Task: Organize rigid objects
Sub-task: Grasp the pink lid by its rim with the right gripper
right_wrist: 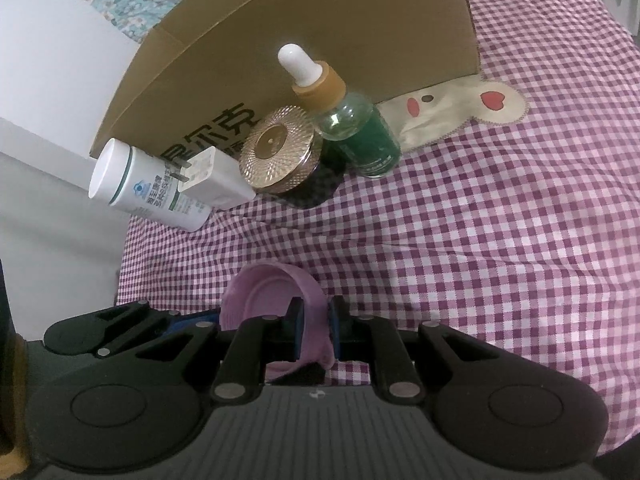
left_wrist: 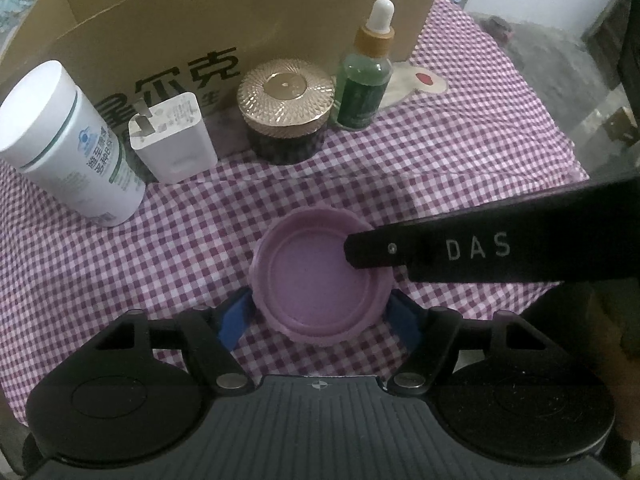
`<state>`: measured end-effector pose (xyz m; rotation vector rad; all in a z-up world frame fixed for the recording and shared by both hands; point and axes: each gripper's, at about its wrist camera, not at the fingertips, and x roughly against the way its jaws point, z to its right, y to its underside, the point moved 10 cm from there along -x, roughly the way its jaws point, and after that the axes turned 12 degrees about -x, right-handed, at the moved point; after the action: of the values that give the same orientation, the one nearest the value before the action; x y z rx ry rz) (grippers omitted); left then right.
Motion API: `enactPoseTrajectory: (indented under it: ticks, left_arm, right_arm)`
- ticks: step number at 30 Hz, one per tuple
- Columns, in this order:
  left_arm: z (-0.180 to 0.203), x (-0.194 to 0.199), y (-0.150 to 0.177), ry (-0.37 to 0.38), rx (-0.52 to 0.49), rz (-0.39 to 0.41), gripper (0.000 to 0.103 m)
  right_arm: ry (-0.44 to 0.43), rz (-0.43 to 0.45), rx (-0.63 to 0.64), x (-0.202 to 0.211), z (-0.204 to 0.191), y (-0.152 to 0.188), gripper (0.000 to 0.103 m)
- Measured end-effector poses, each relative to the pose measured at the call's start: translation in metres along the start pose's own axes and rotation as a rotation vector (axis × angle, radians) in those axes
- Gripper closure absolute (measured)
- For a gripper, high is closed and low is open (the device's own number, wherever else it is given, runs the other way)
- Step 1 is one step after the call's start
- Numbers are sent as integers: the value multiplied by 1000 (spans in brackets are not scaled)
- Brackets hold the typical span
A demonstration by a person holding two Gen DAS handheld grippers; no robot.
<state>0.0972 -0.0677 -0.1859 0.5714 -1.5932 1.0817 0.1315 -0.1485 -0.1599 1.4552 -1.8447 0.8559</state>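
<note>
The purple lid (left_wrist: 320, 280) is sitting upturned on the checked cloth (left_wrist: 440, 160), at six o'clock from the gold-lidded jar (left_wrist: 285, 108). The right gripper (right_wrist: 316, 328) is pinching its rim wall at three o'clock. The left gripper (left_wrist: 320, 314) is straddling it, jaws spread, contact uncertain. Judged light, stiff, smooth plastic; the raised rim is offering the surest hold.

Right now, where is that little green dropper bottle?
The green dropper bottle stands upright at the right end of the row against the cardboard box, just right of the gold-lidded jar, on the checked cloth.
</note>
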Motion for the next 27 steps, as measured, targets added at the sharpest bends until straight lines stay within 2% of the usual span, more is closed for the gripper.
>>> enactPoseTrajectory:
  ticks: [18, 27]
  left_arm:
    - [0, 12, 0, -33, -15, 3, 31]
    - [4, 34, -5, -52, -22, 45, 31]
  right_arm:
    - [9, 13, 21, 4, -2, 5, 86]
    - [5, 47, 34, 21, -11, 8, 86]
